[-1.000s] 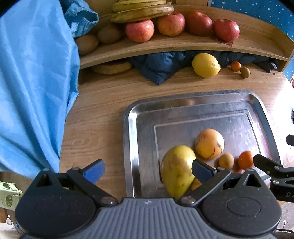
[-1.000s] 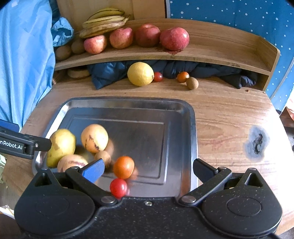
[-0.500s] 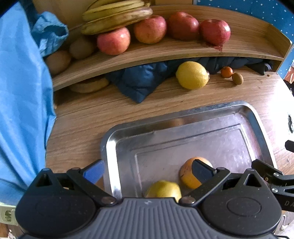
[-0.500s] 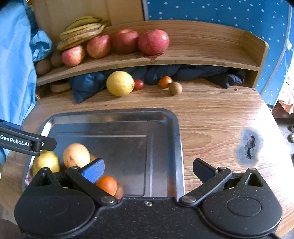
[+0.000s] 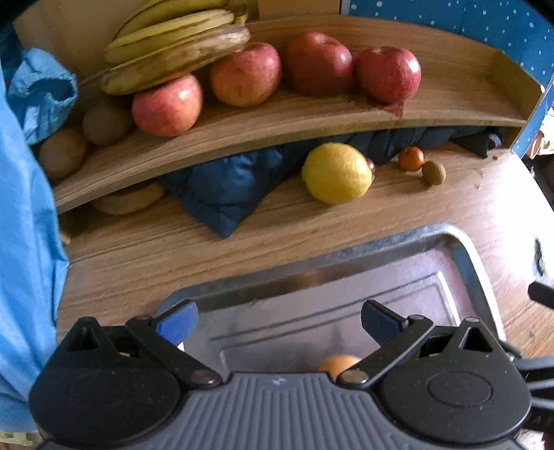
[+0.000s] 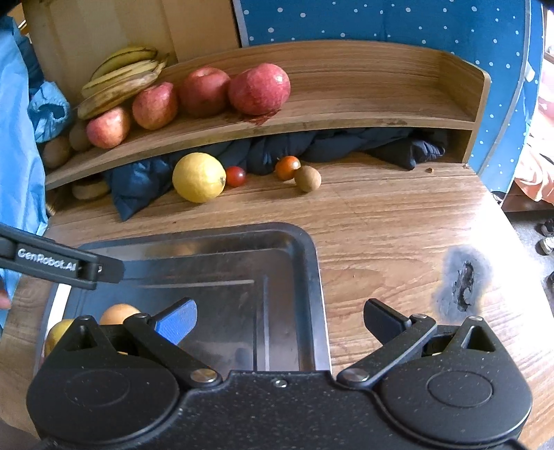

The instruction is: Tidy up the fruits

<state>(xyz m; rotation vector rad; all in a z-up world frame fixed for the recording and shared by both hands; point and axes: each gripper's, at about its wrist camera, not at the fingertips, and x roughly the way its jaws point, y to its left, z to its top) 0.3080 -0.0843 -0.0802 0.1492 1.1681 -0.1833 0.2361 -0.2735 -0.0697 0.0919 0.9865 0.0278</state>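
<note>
1. Both views have pulled back and tilted up since a second ago: tray (image 6: 316, 277) fruit now mostly hidden.
2. Left gripper (image 5: 278, 318) and right gripper (image 6: 280, 318): fingers spread, empty.
3. Lemon (image 6: 199, 177) lies on the table (image 6: 381, 221), under the shelf (image 6: 346, 114); likely next pick.

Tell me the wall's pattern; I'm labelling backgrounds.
Blue wall with small white dots, clearest in the right wrist view.

Tray (image 6: 313, 263) far half bare — lemon (image 6: 198, 177) beyond.
</note>
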